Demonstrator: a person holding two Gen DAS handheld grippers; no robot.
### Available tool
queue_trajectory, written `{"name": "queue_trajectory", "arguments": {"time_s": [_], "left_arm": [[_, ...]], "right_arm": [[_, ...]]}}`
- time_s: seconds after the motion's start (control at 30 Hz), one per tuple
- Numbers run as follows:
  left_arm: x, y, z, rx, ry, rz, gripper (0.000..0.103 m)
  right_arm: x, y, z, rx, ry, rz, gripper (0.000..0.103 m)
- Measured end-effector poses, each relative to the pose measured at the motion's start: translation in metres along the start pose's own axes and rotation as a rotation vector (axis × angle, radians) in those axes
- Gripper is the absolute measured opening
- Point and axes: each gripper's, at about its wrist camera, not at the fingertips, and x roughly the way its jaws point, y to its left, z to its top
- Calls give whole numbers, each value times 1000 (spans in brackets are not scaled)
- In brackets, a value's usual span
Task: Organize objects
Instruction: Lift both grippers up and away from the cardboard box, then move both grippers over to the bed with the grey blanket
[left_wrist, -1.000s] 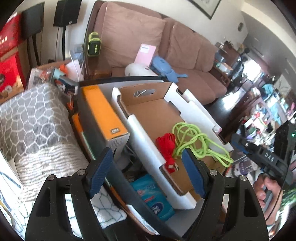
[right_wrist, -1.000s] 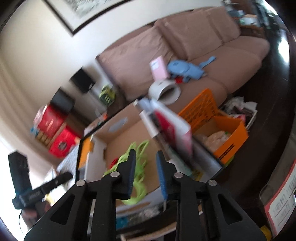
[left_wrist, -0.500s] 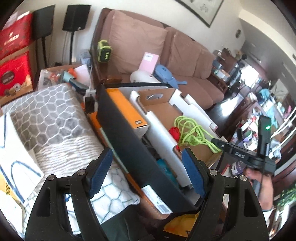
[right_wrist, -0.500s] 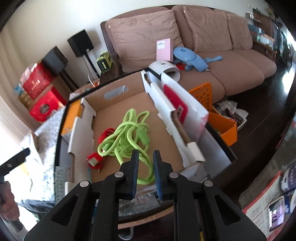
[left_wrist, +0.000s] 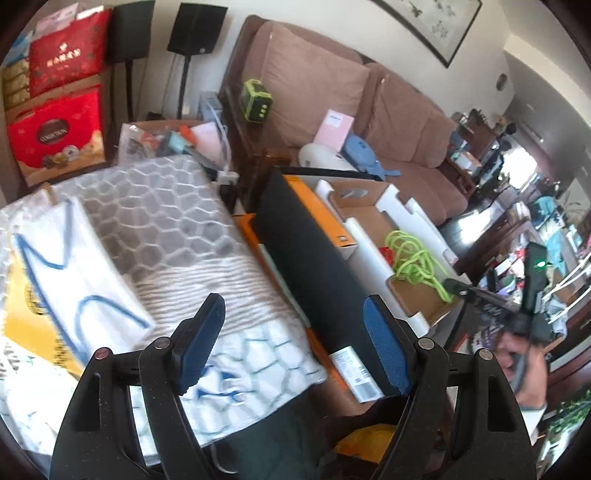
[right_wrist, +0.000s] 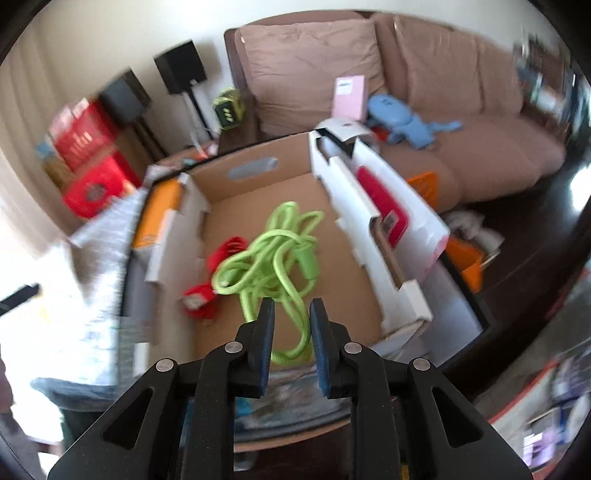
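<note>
An open cardboard box (right_wrist: 258, 184) holds a coiled green rope (right_wrist: 269, 258) and a red cable (right_wrist: 210, 280). My right gripper (right_wrist: 291, 302) hovers over the box's near edge. Its jaws are opening from a narrow gap, and nothing is between them; the rope lies below and beyond. My left gripper (left_wrist: 293, 301) stands wide open and empty over a grey patterned mat (left_wrist: 159, 214), left of the black bin wall (left_wrist: 314, 277). In the left wrist view the box (left_wrist: 369, 218) and rope (left_wrist: 413, 258) lie to the right, beside an orange box (left_wrist: 317, 210).
A brown sofa (right_wrist: 480, 147) behind carries a pink card (right_wrist: 349, 96) and a blue plush (right_wrist: 399, 118). Red gift boxes (left_wrist: 55, 129) and speakers (left_wrist: 195, 26) stand at the back left. An orange crate (right_wrist: 465, 258) sits right of the box. A person's hand (left_wrist: 524, 365) shows at right.
My left gripper has swung left, off the cardboard box and over the grey mat. My right gripper has rolled level and come in over the box; its gap narrowed, then widened a little.
</note>
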Motion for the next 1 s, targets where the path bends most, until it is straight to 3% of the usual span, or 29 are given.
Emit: {"name": "queue_trajectory", "arguments": {"time_s": [0.2,0.4,0.57,0.8,1.0], "left_arm": [[-24,33,-5,-54,-35,59,75],[-37,41,2,-84,-64,67,75],[-46,41,-3,-57,-95,108,75],[-47,54,-7,-87,-117,128,75],[-53,52,-7,-22,-173,160,79]], "right_arm": [[-24,13,7,-14,-79,-20,23],[-26,26,6,-13,-70,-50,29],[-43,36,7,-12,-147,-46,54],[-46,41,10,6,-174,-58,58],[-52,42,12,5,-202,-76,66]]}}
